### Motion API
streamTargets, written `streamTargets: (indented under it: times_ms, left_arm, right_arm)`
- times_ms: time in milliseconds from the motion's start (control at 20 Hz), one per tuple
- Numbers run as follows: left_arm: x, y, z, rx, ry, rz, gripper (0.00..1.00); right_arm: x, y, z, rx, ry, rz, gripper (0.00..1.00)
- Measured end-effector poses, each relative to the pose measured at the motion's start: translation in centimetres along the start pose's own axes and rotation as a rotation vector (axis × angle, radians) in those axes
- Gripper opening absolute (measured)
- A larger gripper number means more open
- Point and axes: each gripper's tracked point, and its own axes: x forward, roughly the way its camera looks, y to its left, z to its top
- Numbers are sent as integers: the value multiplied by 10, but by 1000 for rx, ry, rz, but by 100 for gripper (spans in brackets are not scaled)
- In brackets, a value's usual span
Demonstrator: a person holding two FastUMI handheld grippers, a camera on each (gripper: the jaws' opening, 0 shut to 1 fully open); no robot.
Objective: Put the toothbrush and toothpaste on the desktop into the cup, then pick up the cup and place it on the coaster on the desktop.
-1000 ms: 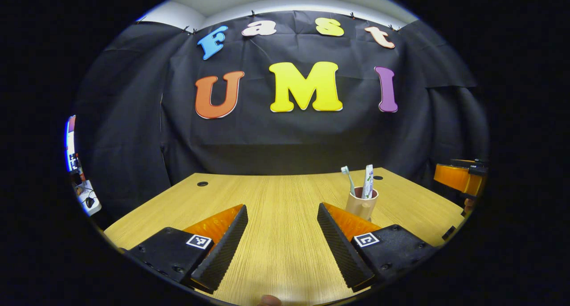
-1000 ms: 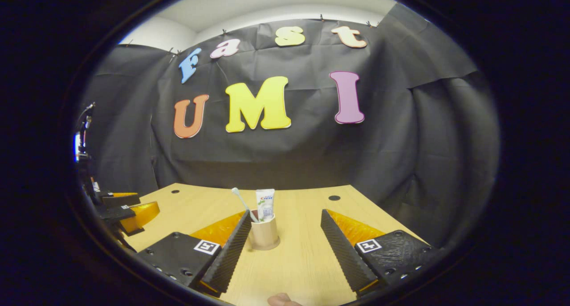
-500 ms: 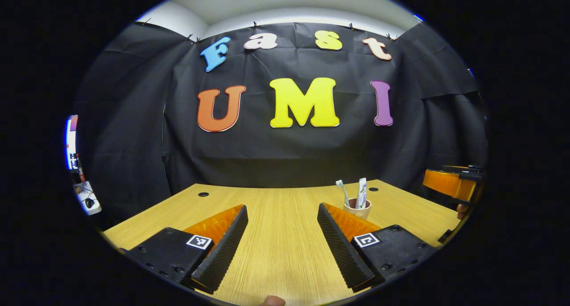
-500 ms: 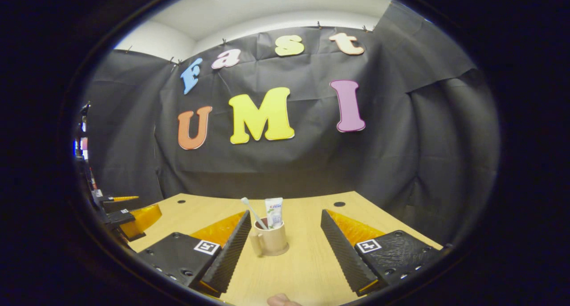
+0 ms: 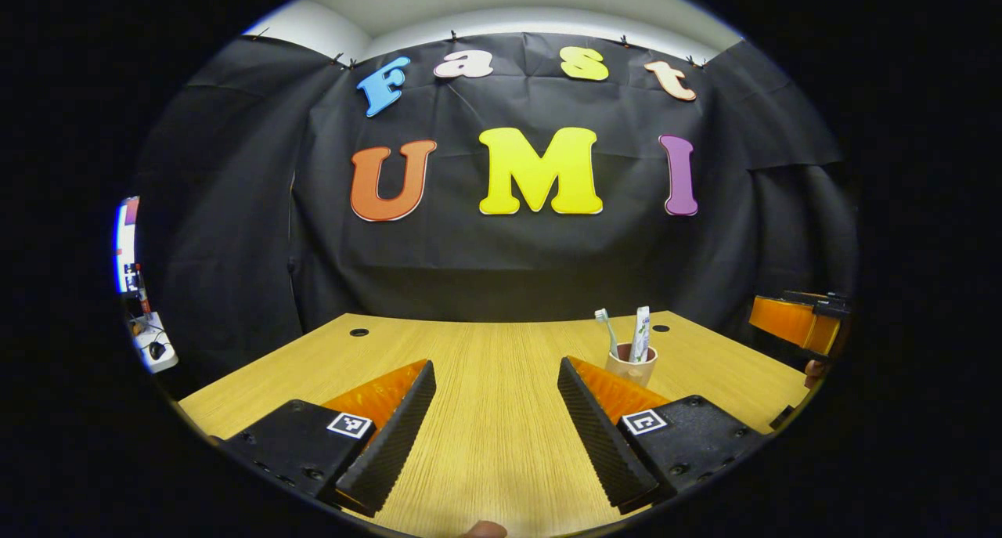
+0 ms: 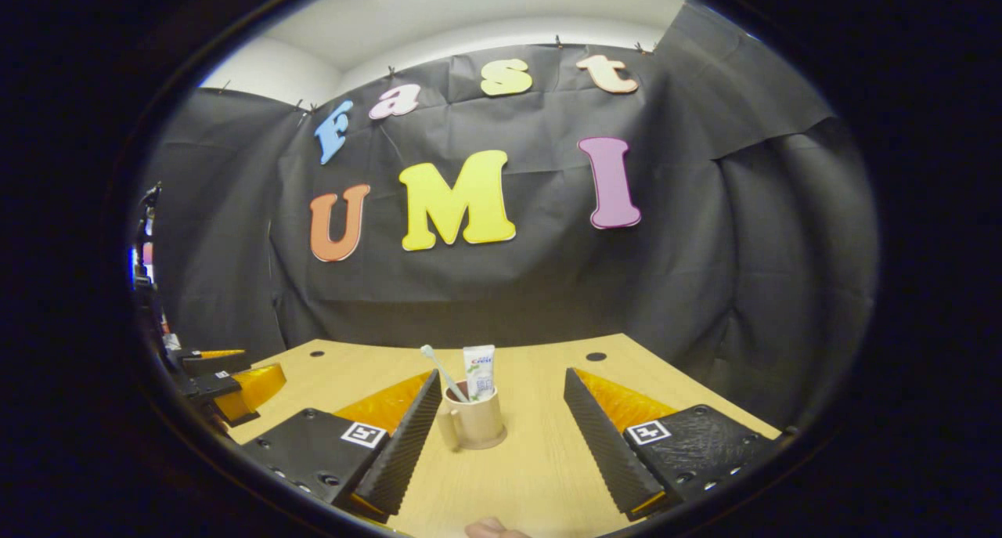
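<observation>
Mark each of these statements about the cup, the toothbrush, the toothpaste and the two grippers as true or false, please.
1. The toothbrush stands in the cup. True.
2. The toothpaste lies flat on the desk. False: it stands upright in the cup, beside the toothbrush.
3. The right gripper is shut on the cup. False: its fingers are spread wide and the cup stands free between them, nearer its left finger.
4. The left gripper is open and holds nothing. True.
5. In the left gripper view the cup stands to the left of both fingers. False: it stands behind the right-hand finger.
</observation>
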Motion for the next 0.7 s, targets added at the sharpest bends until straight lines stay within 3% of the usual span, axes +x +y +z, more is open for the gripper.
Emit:
streamTargets:
  times_ms: [150, 200, 450, 600, 700]
  left_arm:
    - [-3, 3, 4, 30, -11, 19, 100]
    - [-3, 2, 5, 30, -13, 16, 100]
    - [-6, 0, 4, 27, -4, 12, 99]
    - [-6, -2, 6, 35, -7, 10, 96]
    - [-8, -2, 10, 39, -20, 10, 100]
  right_arm:
    - [-2, 1, 0, -6, -1, 3, 91]
    - [-3, 3, 0, -13, -2, 6, 95]
    - [-7, 11, 2, -36, -14, 21, 91]
    - [-8, 11, 4, -49, -24, 18, 95]
    - [-9, 11, 6, -60, -34, 17, 95]
